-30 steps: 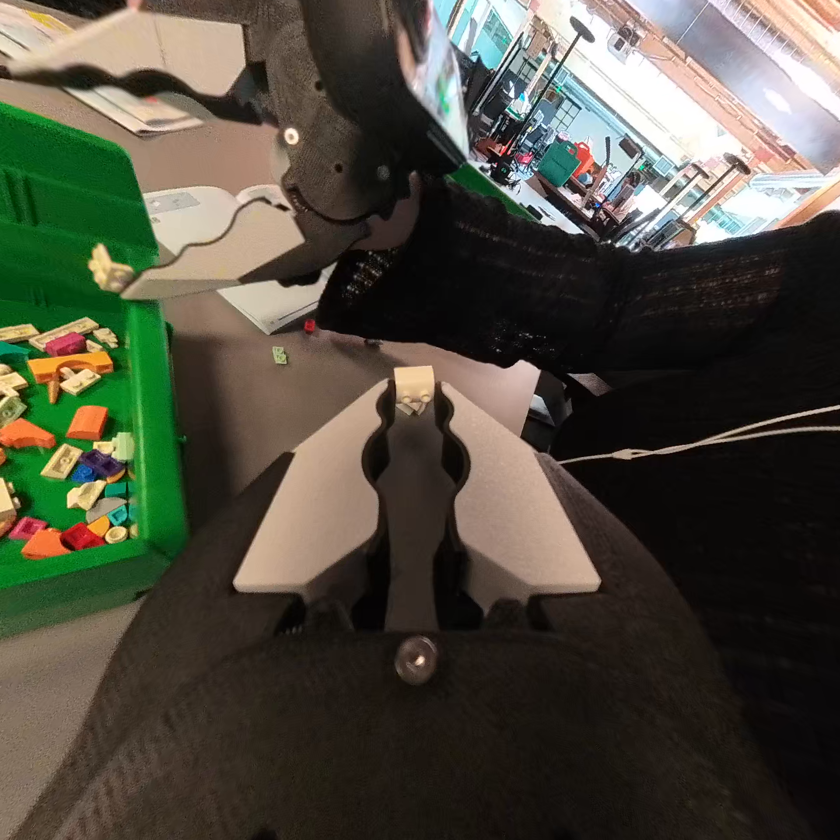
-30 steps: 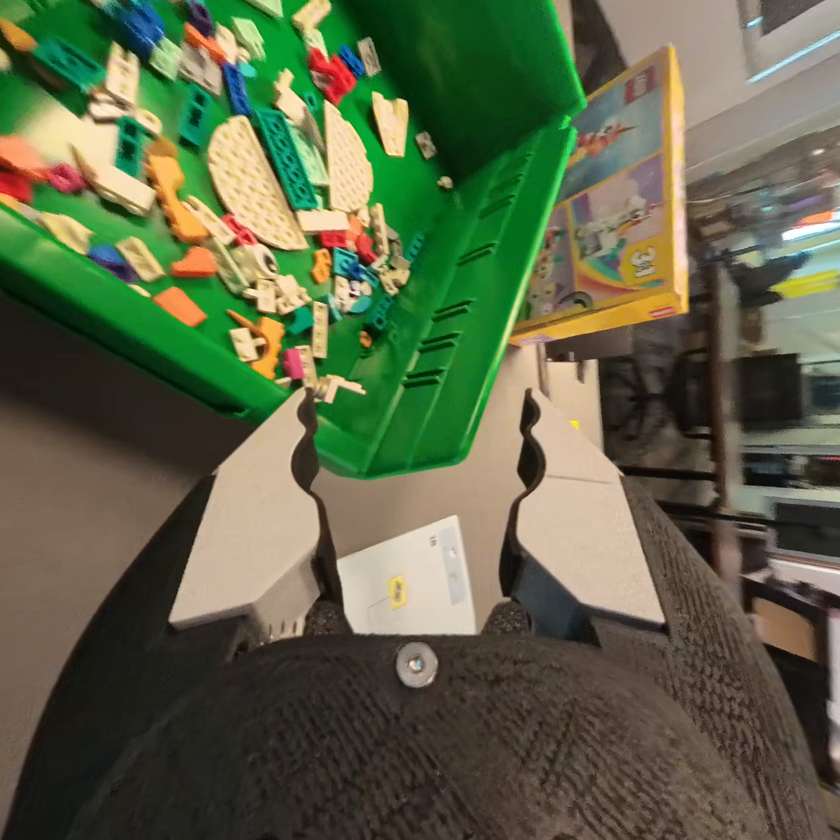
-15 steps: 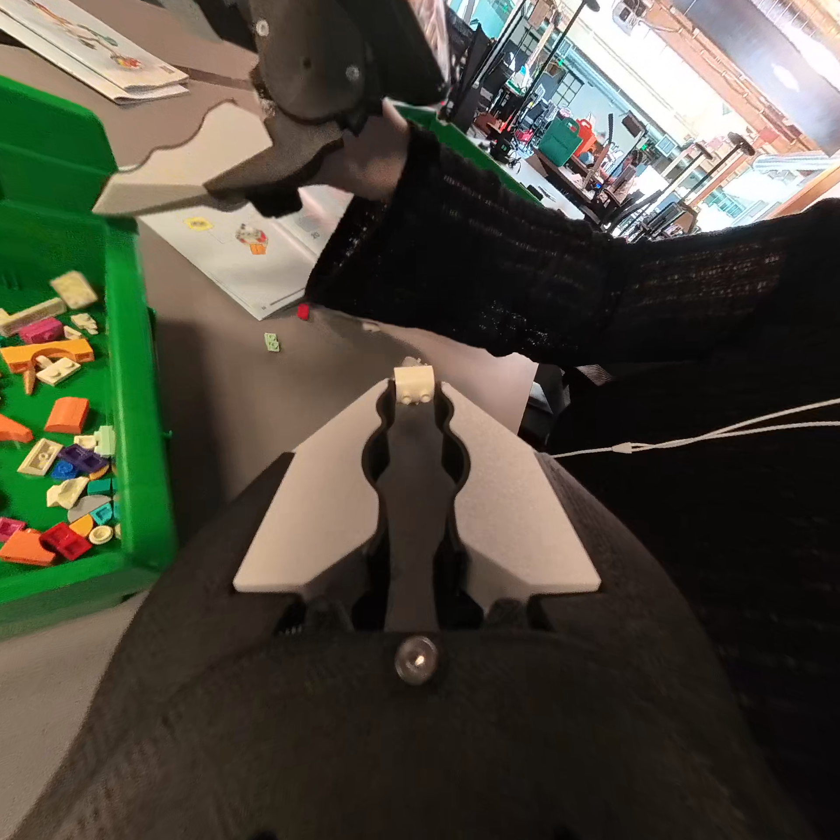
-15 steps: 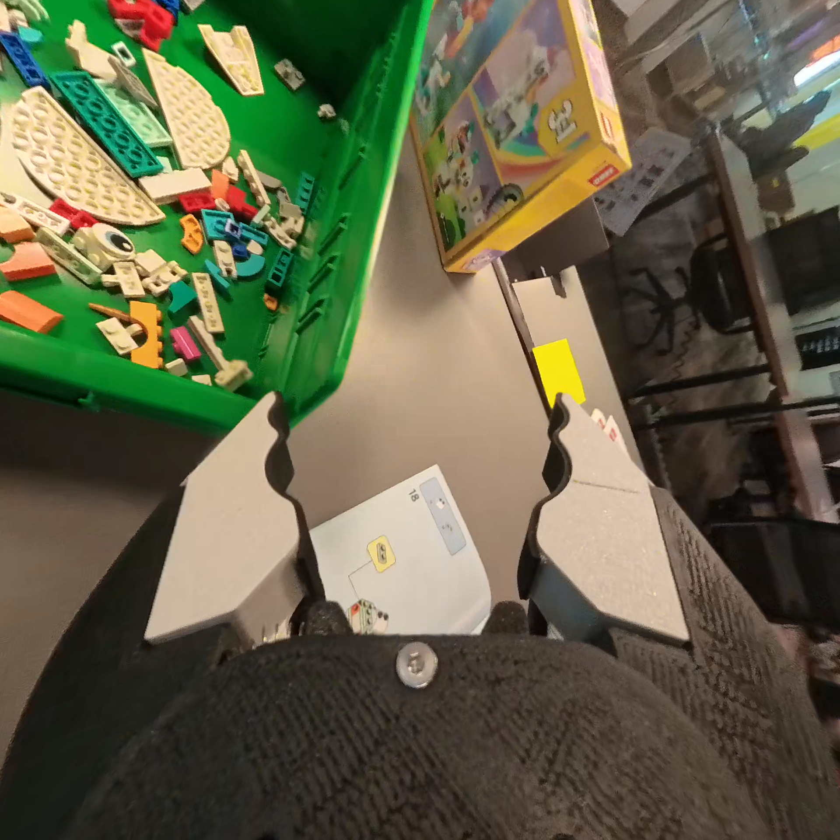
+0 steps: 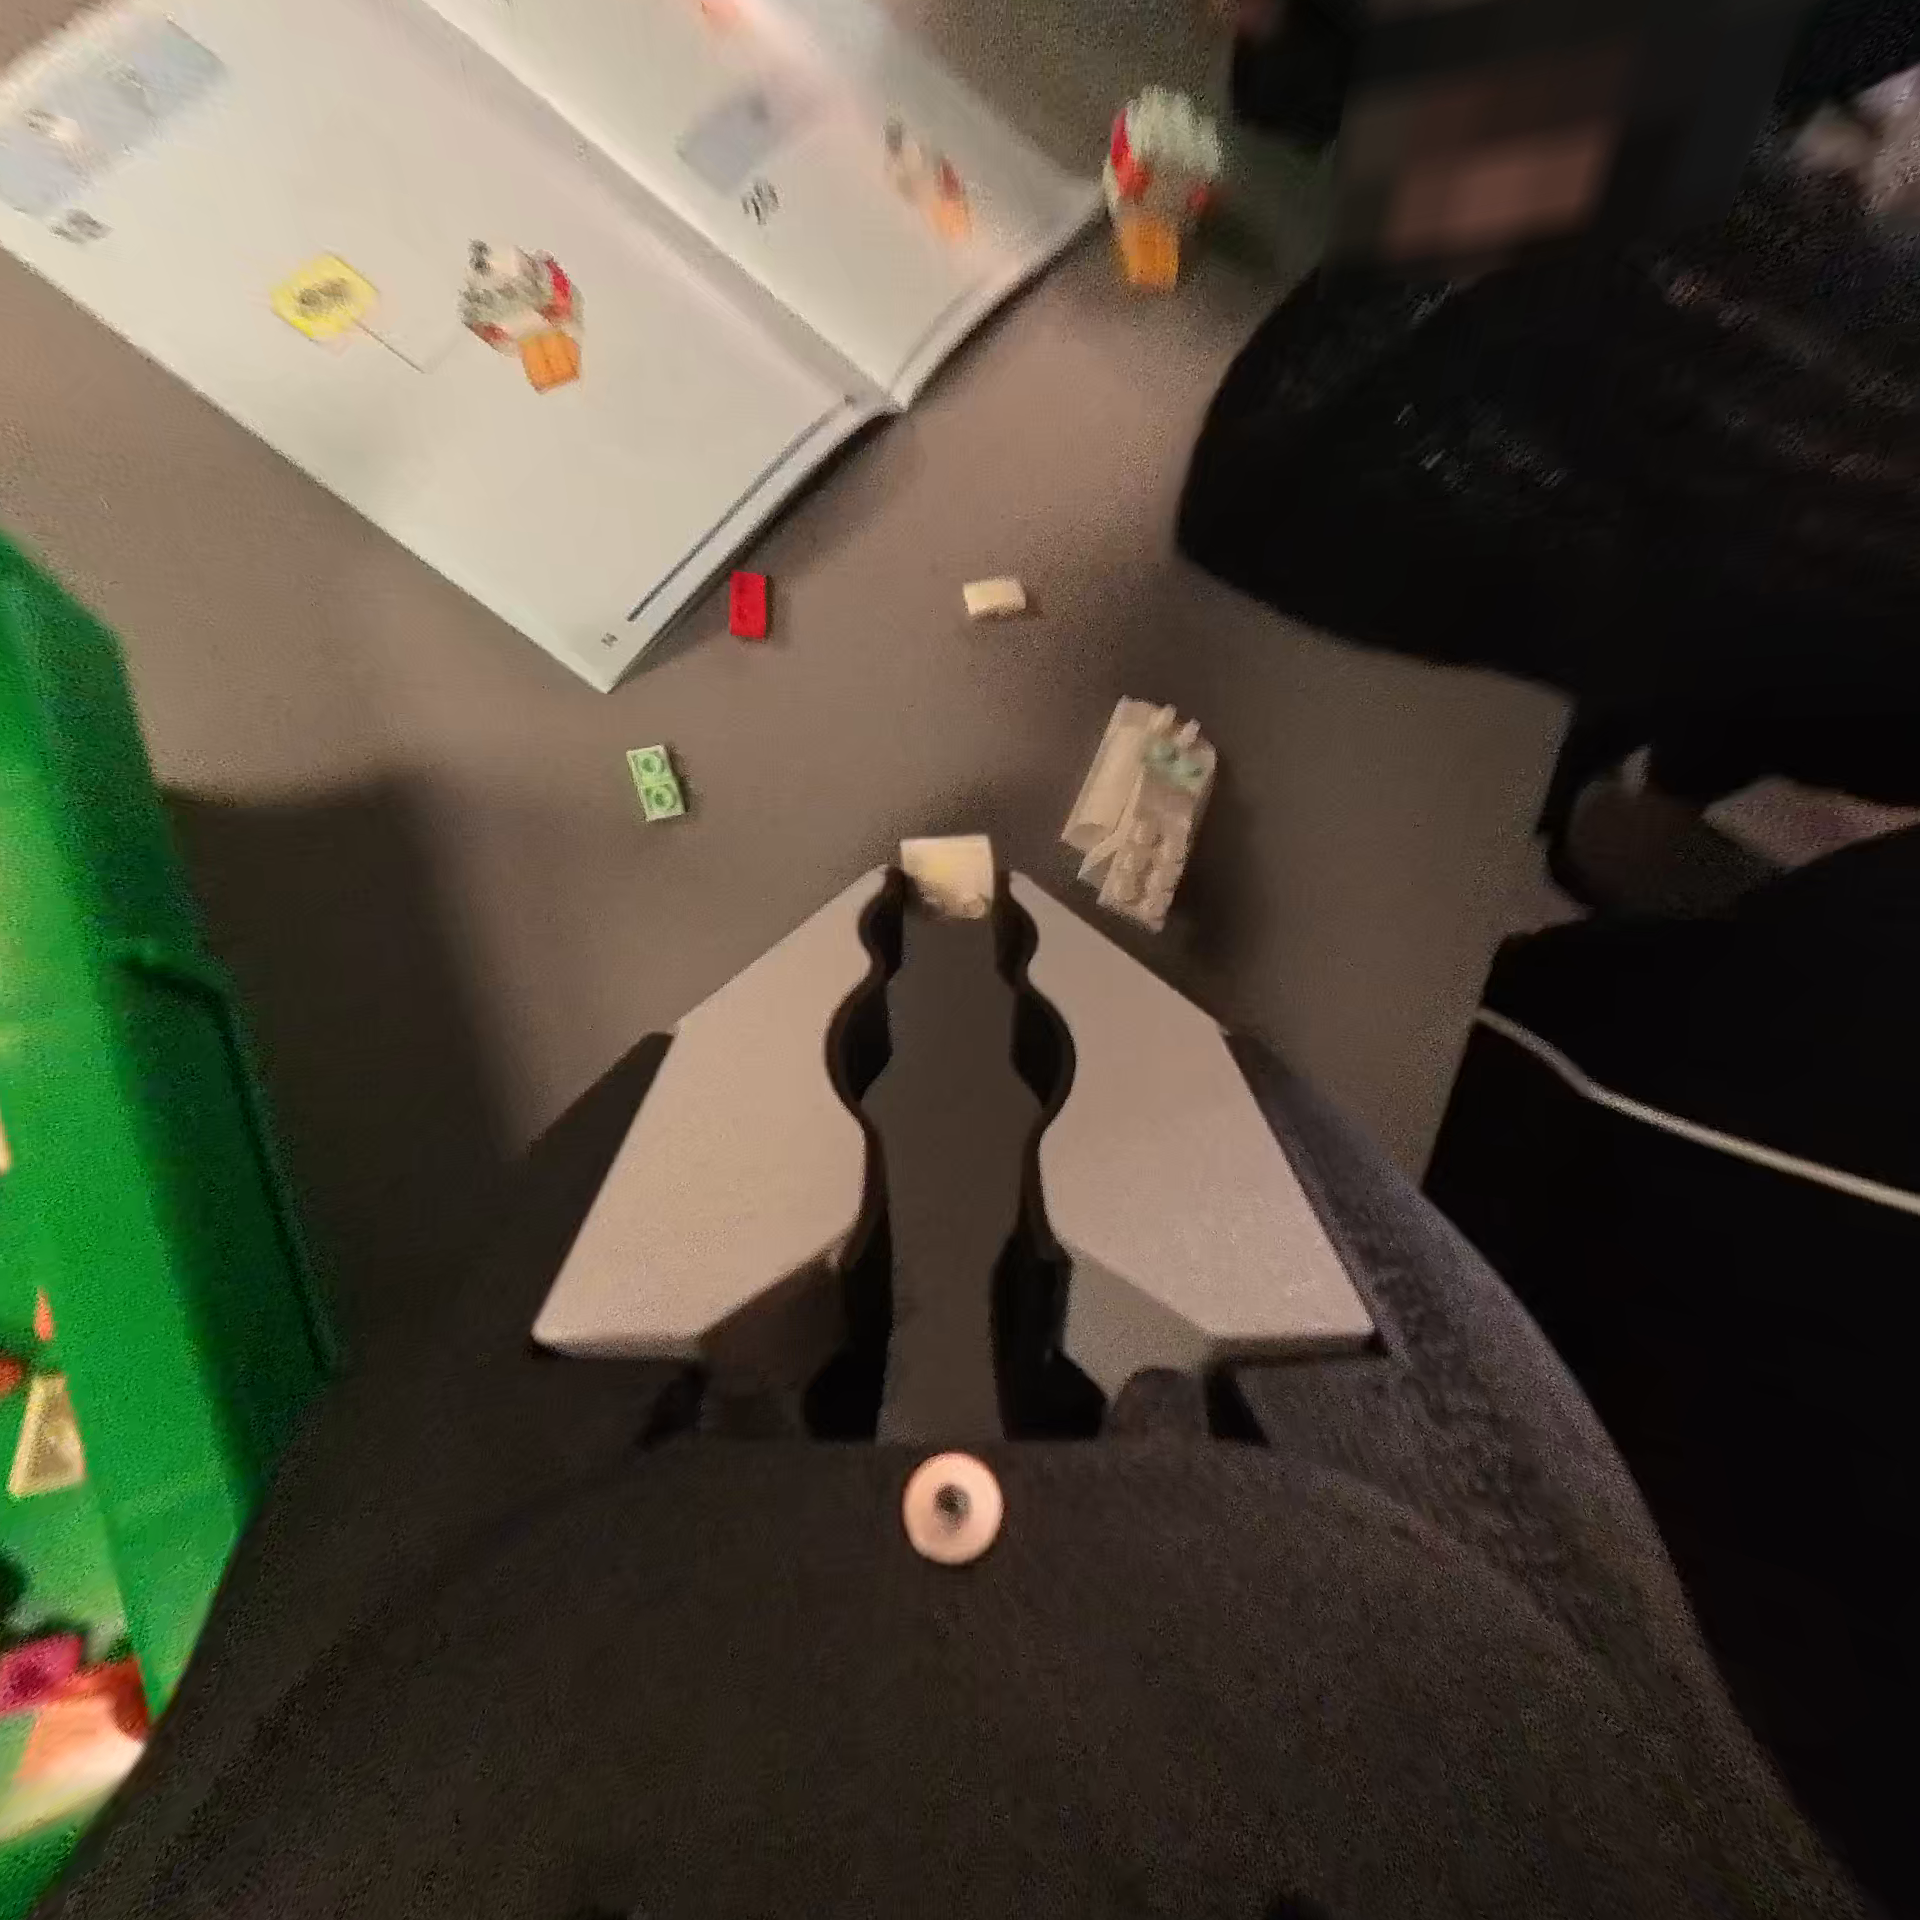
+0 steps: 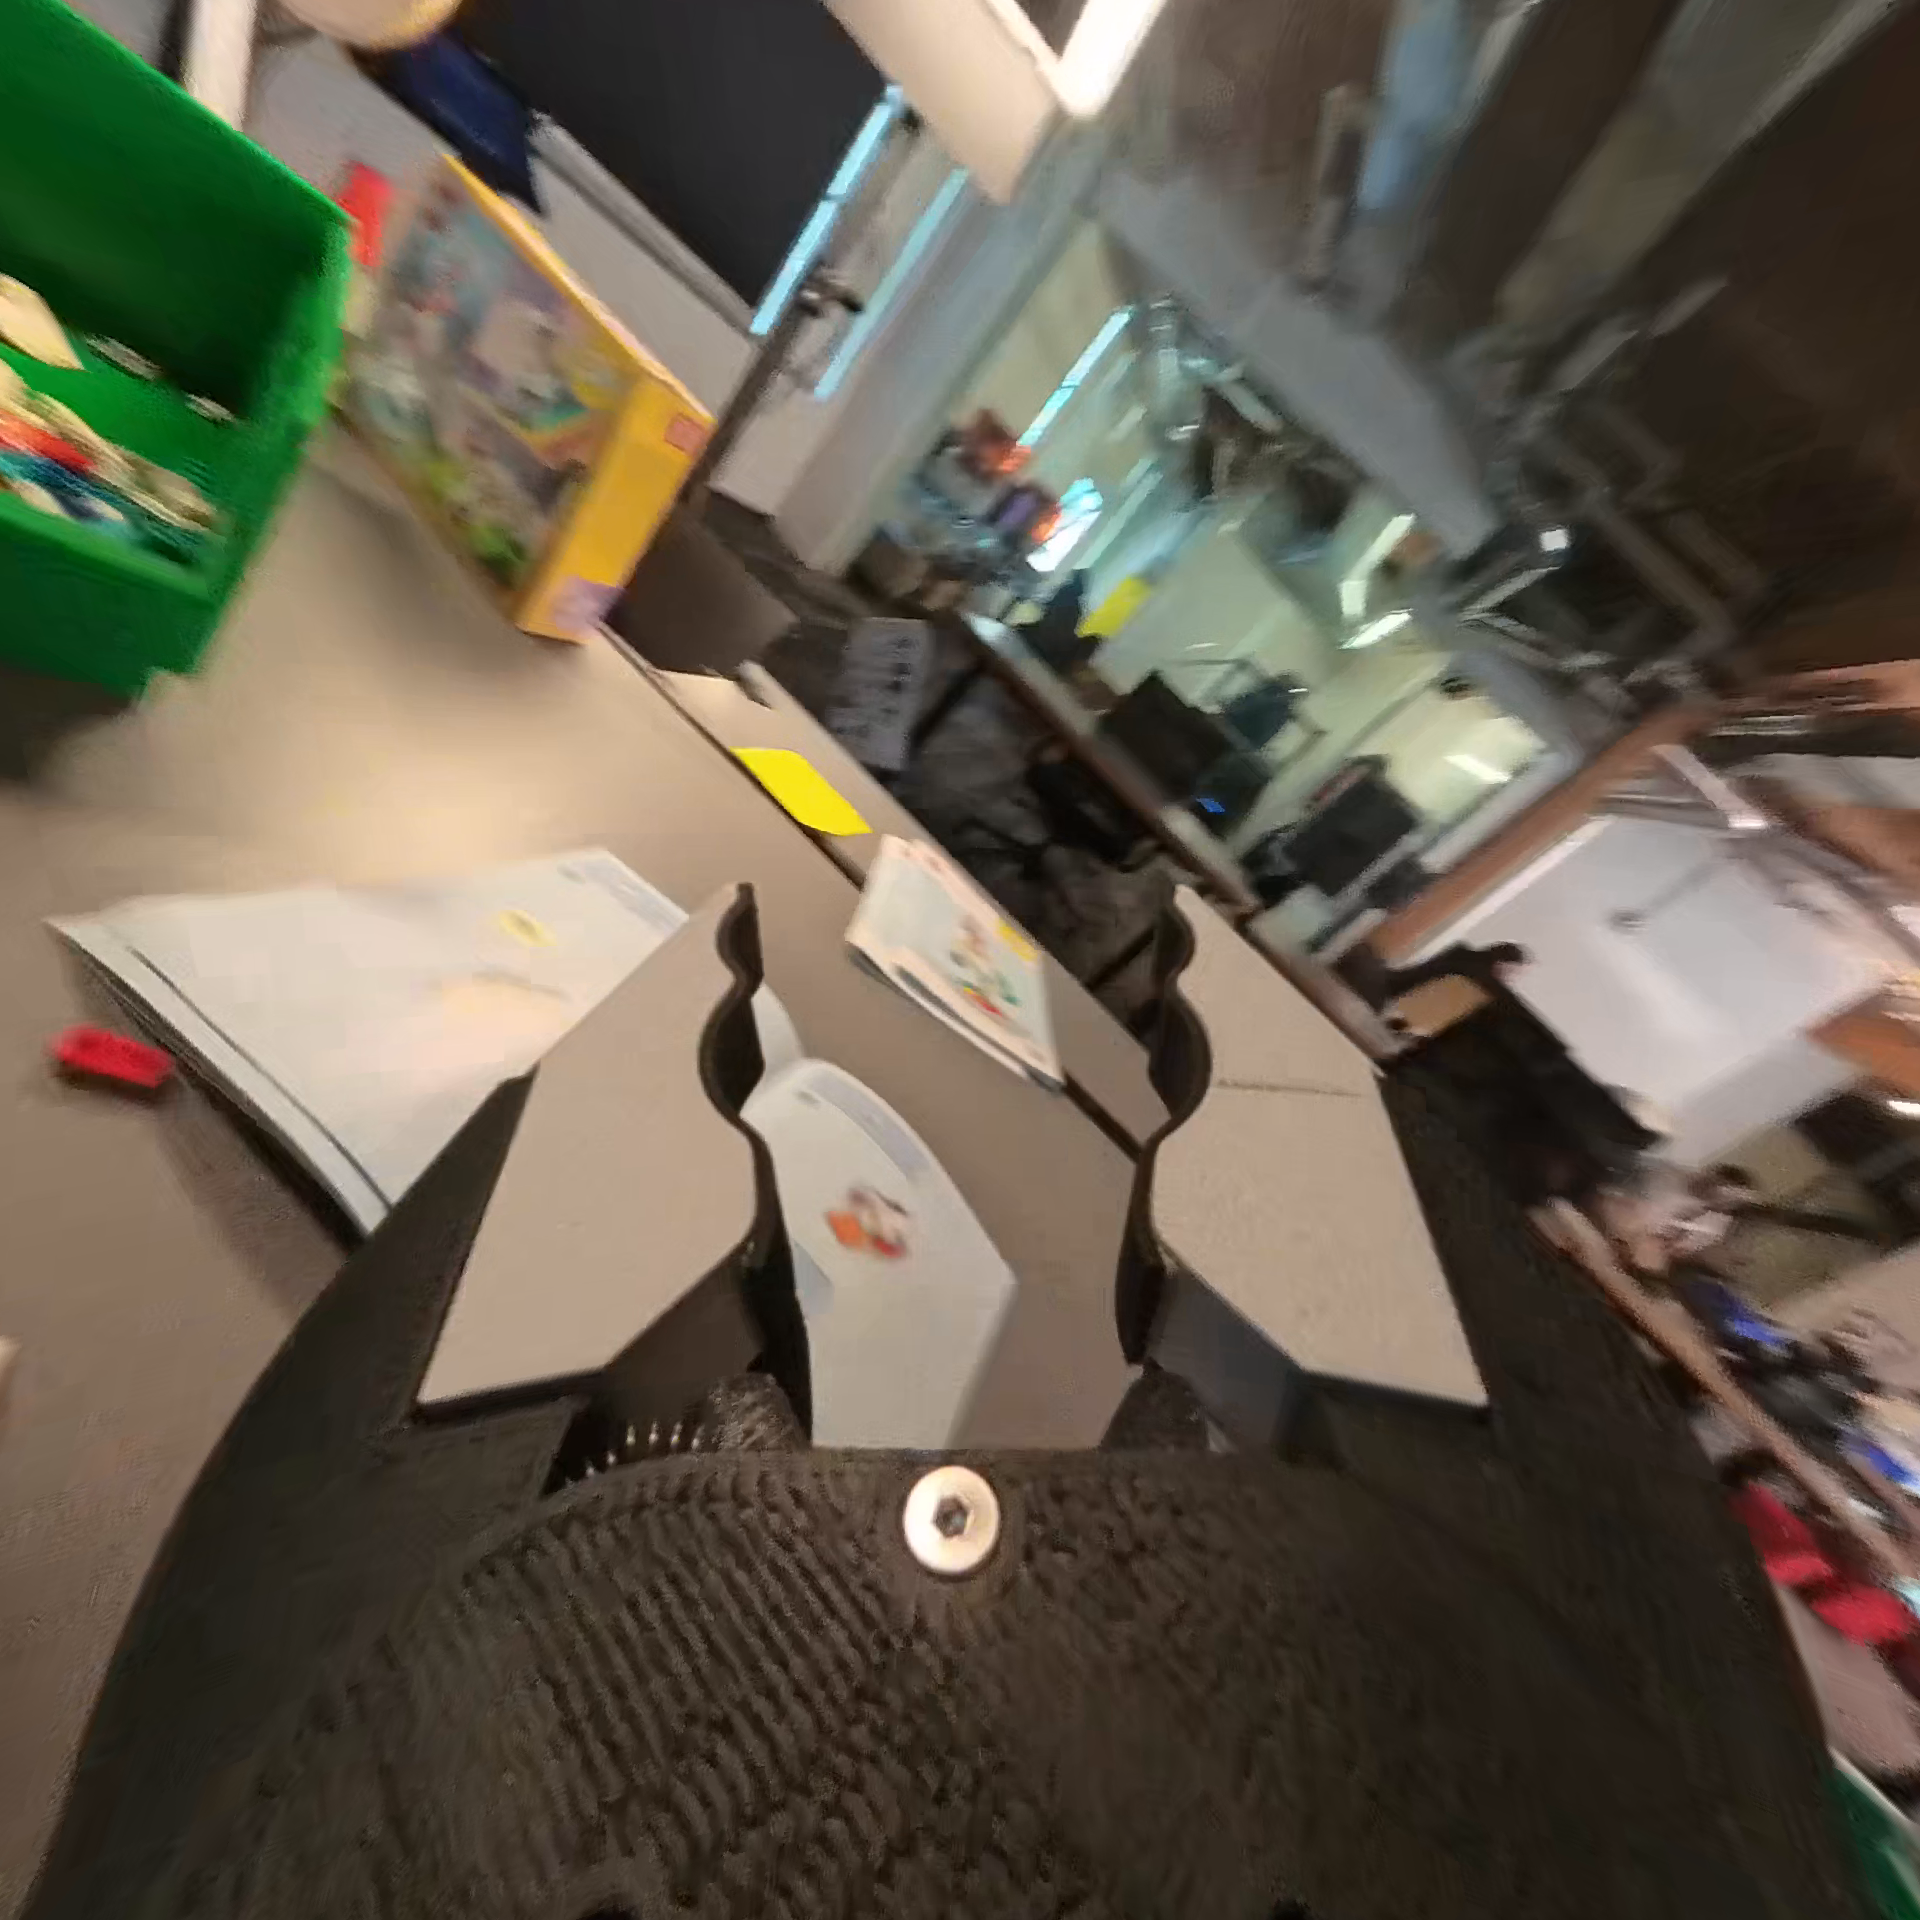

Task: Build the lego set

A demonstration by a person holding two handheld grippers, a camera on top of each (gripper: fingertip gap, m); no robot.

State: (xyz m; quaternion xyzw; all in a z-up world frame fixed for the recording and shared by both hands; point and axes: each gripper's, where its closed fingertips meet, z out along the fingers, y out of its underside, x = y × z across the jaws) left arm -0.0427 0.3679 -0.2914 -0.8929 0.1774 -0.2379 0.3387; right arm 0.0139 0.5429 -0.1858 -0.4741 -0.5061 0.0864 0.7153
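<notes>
Now tipped down over the bench [image 5: 343, 665] and open instruction booklet [image 5: 436, 312], green bin [image 6: 135, 582] swung off left, all blurred.

Dim, motion-blurred views; bright windows behind, edges warped

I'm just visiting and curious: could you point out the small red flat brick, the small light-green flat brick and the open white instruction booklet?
small red flat brick [image 5: 750, 604], left wrist view, its top face.
small light-green flat brick [image 5: 656, 782], left wrist view, its studded top.
open white instruction booklet [image 5: 436, 312], left wrist view, its near page.
</notes>
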